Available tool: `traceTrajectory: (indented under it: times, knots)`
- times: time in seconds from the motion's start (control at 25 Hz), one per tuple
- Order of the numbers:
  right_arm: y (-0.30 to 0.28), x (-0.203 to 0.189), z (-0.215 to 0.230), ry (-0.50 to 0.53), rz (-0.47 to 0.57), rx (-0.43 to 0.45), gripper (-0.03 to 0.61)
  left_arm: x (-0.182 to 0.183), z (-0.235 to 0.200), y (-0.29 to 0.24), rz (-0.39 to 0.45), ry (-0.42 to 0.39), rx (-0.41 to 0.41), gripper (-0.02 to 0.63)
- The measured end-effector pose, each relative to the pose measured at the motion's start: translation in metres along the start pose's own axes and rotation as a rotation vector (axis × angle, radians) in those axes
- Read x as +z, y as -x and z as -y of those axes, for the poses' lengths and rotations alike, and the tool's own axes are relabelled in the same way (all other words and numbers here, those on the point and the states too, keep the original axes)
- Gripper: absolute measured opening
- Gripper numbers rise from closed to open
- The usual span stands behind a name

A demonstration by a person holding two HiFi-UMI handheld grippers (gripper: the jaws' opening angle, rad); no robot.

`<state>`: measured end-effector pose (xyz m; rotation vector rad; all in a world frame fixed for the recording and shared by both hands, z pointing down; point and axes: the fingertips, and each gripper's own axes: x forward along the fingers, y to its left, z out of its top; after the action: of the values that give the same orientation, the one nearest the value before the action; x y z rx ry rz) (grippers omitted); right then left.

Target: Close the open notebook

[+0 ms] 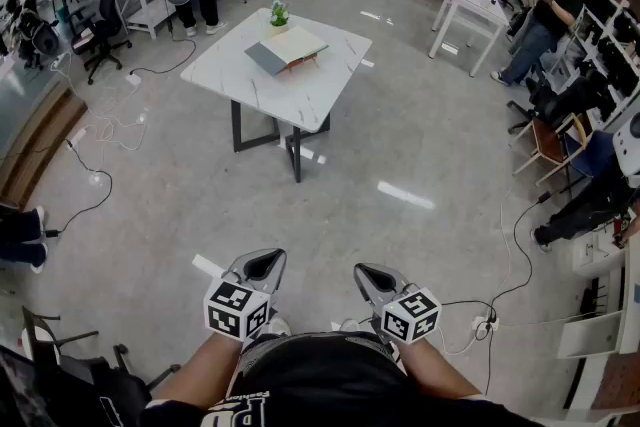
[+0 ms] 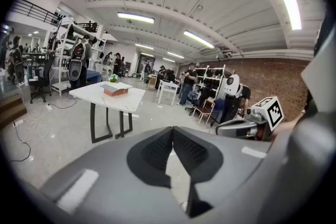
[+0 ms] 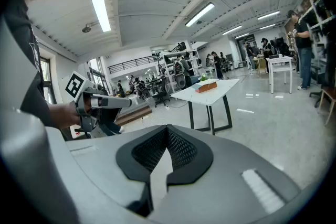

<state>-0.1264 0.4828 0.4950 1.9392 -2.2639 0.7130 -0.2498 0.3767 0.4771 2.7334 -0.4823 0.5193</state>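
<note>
Both hand-held grippers sit low, close to our body: the left gripper and the right gripper each have their jaws pressed together at the tips, with nothing between them. They point forward over bare floor.

We judge the task not yet begun. The notebook still lies open on the white marble-patterned table, well apart from both grippers, with its pale pages up and a grey cover showing to the left. It seems to rest on something brownish beneath it, but we cannot tell what. What is left is everything: walking up to the table, reaching the cover and folding it shut.

Just behind the notebook stands a small potted plant, close enough that we would watch it when swinging the cover. The floor between us and the table looks open apart from a strip of white tape. Black cables trail off to the left, and a power strip lies to the right. People stand by shelving and a second white table further back, clear of our way.
</note>
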Motion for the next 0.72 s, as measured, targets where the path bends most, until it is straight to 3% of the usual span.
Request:
traceTrajectory:
  times: [0.72]
  knots:
    - [-0.008, -0.004, -0.018, -0.038, -0.001, 0.01, 0.0, -0.005, -0.009, 0.01, -0.006, 0.003, -0.016, 0.058]
